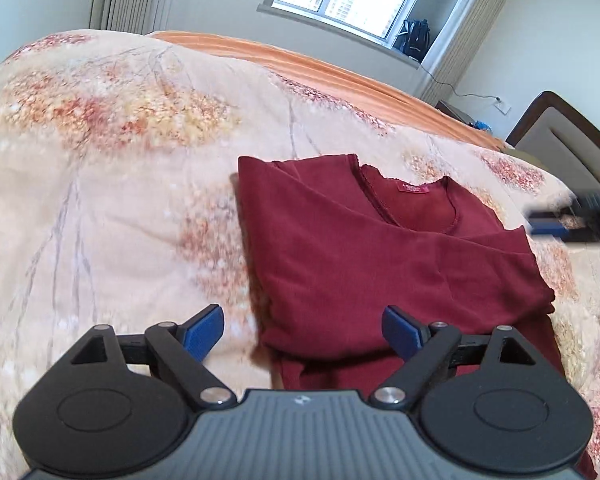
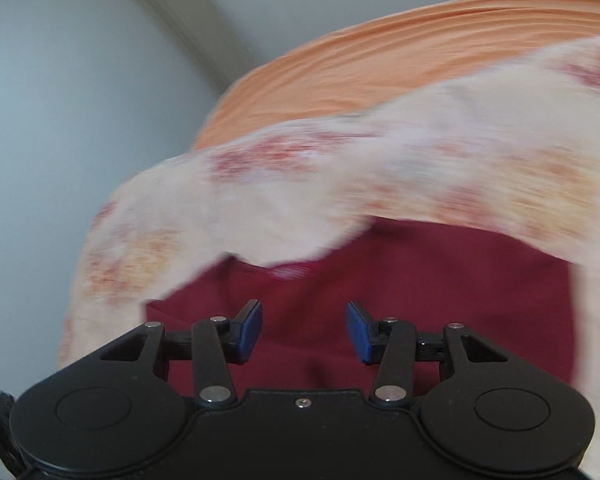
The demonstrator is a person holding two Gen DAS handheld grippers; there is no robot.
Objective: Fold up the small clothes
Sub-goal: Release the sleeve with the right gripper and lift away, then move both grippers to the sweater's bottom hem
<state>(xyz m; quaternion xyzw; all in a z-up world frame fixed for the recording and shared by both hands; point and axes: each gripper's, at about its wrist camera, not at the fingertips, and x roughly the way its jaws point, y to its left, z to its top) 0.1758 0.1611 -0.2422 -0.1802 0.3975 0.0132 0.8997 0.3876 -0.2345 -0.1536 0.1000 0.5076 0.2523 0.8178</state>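
Note:
A dark red top [image 1: 360,260] lies flat on the bed, both sides folded inward over its middle, neckline and red label [image 1: 412,189] toward the far side. My left gripper [image 1: 302,320] hovers over the top's near left edge, jaws wide open with nothing between them. In the left wrist view my right gripper [image 1: 572,220] shows as a blur at the right edge, beside the top's right side. In its own blurred view the right gripper [image 2: 304,320] hangs over the red top [image 2: 440,280], fingers apart and holding nothing.
A beige floral quilt [image 1: 120,160] covers the bed, with an orange sheet [image 1: 340,68] beyond it. A dark headboard [image 1: 572,140] stands at the right. Under the window a backpack [image 1: 414,38] rests on the sill.

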